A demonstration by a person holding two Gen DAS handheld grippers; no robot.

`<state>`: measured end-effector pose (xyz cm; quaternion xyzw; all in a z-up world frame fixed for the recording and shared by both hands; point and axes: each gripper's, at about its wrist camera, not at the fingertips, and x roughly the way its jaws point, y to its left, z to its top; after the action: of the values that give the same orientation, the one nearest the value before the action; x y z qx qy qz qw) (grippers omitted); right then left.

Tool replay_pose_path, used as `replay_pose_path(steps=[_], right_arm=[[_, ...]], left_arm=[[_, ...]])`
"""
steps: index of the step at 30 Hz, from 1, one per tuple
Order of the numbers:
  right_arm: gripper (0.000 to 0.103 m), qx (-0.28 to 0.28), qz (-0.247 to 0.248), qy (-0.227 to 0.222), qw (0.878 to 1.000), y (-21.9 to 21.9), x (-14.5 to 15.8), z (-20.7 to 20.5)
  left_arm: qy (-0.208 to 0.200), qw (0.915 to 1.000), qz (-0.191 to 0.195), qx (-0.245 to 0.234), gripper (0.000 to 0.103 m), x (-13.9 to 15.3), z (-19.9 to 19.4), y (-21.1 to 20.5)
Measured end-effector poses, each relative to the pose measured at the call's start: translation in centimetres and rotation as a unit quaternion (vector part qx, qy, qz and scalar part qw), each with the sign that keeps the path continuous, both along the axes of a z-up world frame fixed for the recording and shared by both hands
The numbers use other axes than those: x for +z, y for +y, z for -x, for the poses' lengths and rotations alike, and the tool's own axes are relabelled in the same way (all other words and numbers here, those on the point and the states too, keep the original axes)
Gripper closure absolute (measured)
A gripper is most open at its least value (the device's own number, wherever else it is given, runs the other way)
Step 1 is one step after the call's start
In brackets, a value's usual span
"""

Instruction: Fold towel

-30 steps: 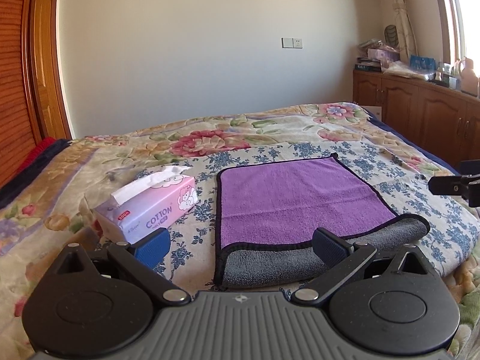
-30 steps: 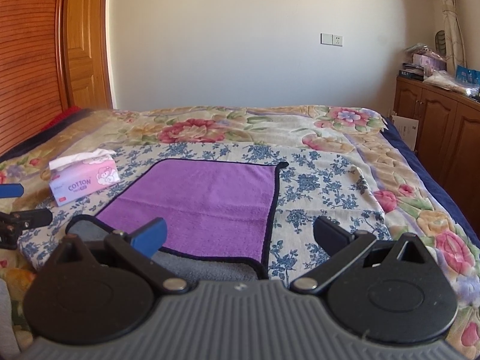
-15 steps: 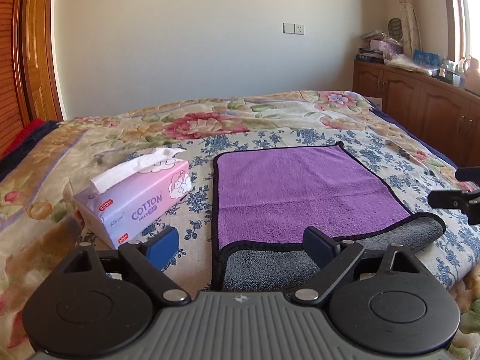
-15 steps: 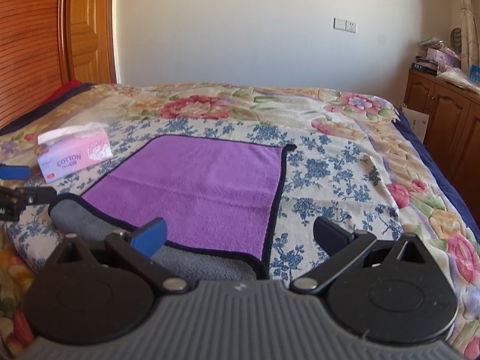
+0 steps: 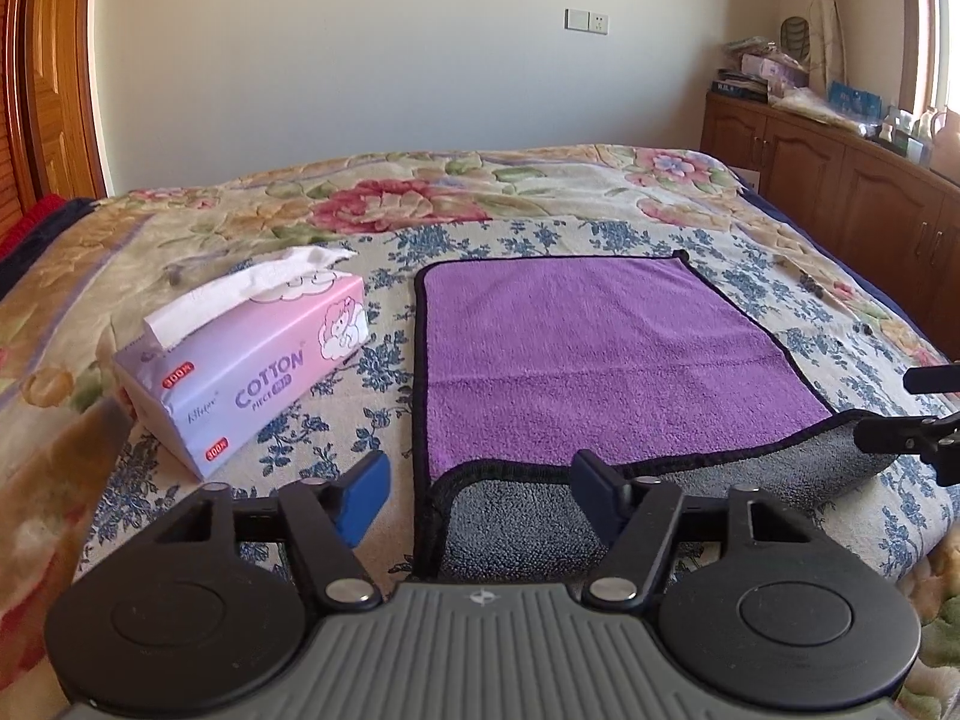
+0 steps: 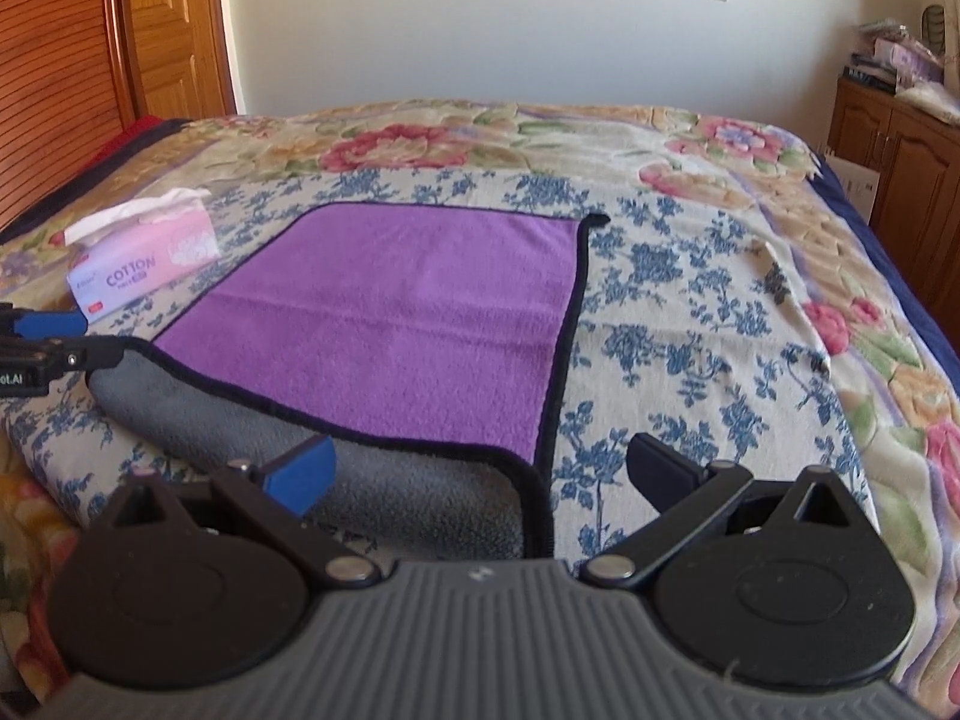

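Observation:
A towel, purple on top point(image 5: 588, 360) with a black hem and a grey underside, lies on the bed; its near part is folded so the grey side shows as a band point(image 5: 690, 498). It also shows in the right wrist view point(image 6: 396, 324). My left gripper point(image 5: 480, 495) is open, just before the towel's near left corner. My right gripper point(image 6: 480, 471) is open, just before the near right corner. Each gripper shows at the edge of the other's view: the right one point(image 5: 924, 420), the left one point(image 6: 42, 348).
A pink and lilac tissue box point(image 5: 252, 360) stands left of the towel, also in the right wrist view point(image 6: 144, 258). The bed has a floral cover point(image 5: 390, 210). Wooden cabinets point(image 5: 840, 192) line the right wall; a wooden door point(image 6: 162, 30) is at the left.
Both grippers have moved forward and lower toward the towel's near corners. The towel looms larger in both views. Both stay open and the towel has not moved.

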<state>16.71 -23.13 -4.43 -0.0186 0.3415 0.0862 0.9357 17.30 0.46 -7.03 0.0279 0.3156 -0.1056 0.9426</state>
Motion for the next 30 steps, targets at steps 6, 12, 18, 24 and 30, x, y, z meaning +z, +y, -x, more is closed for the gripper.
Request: replay_pose_path(steps=[6, 12, 18, 24, 30], right_arm=[[0.003, 0.000, -0.013, 0.024, 1.000, -0.3, -0.5, -0.3], [0.015, 0.001, -0.026, 0.053, 0.998, -0.6, -1.2, -0.6], [0.025, 0.006, -0.049, 0.062, 0.997, -1.0, -1.2, -0.6], [0.041, 0.008, -0.065, 0.069, 0.995, -1.2, -1.1, -0.7], [0.061, 0.007, -0.066, 0.071, 0.995, -1.5, -1.1, -0.9]], left_arm=[[0.020, 0.9998, 0.006, 0.000, 0.046, -0.5, -0.3, 0.2], [0.041, 0.9989, 0.024, 0.002, 0.066, -1.0, -0.6, 0.7], [0.042, 0.9984, 0.037, -0.001, 0.082, -0.9, -0.5, 0.8], [0.045, 0.9985, 0.032, -0.005, 0.084, -1.0, -0.6, 0.6], [0.047, 0.9983, 0.034, -0.008, 0.093, -1.1, -0.6, 0.7]])
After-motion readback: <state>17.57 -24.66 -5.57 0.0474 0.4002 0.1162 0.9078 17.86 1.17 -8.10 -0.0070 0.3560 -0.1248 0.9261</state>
